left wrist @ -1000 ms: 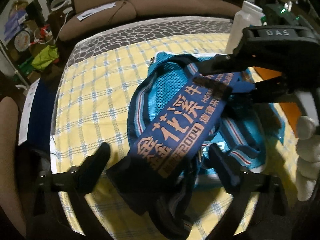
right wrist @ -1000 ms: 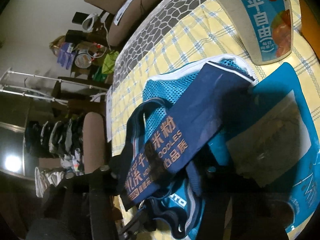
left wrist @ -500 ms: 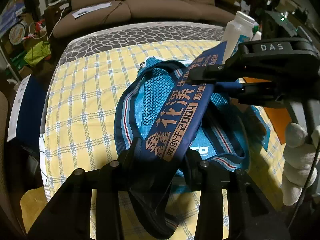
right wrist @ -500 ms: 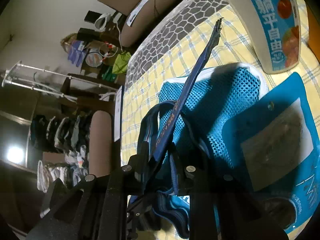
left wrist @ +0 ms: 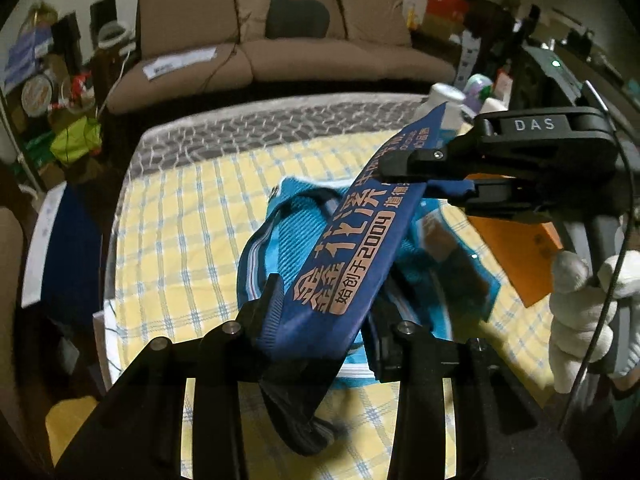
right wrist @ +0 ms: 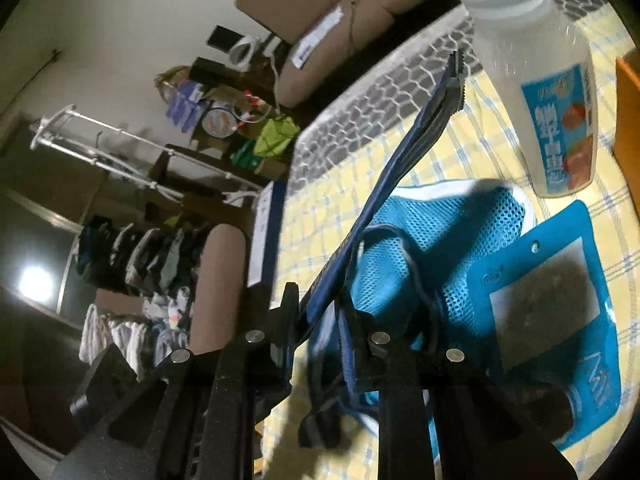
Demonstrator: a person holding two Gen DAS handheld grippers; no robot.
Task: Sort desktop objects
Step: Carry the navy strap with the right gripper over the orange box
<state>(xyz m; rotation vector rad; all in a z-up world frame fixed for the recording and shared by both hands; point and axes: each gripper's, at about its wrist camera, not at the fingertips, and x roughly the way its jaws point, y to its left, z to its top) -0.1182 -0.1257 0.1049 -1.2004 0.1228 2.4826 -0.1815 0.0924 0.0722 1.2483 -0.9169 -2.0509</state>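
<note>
A dark blue cloth banner (left wrist: 360, 248) with orange characters hangs stretched in the air between both grippers. My left gripper (left wrist: 326, 308) is shut on its near end, and a fold of it droops below the fingers. In the left wrist view my right gripper (left wrist: 424, 178) is shut on the banner farther along. The right wrist view shows the banner (right wrist: 400, 152) edge-on, running up from my shut right gripper (right wrist: 318, 304). Under the banner a light blue mesh bag (left wrist: 296, 224) with striped straps lies on the yellow checked tablecloth (left wrist: 180, 220).
A white bottle (right wrist: 540, 80) with a blue label stands at the table's far right. Beside the mesh bag (right wrist: 460, 240) lies a blue pouch (right wrist: 560, 304) with a clear window. An orange box (left wrist: 516, 252) sits right. A gloved hand (left wrist: 580, 312) holds the right gripper. A brown sofa (left wrist: 280, 52) stands behind.
Both grippers closed on the banner, which had lain flat on the mesh bag. They have since risen, lifting it clear so that it stretches between them.
</note>
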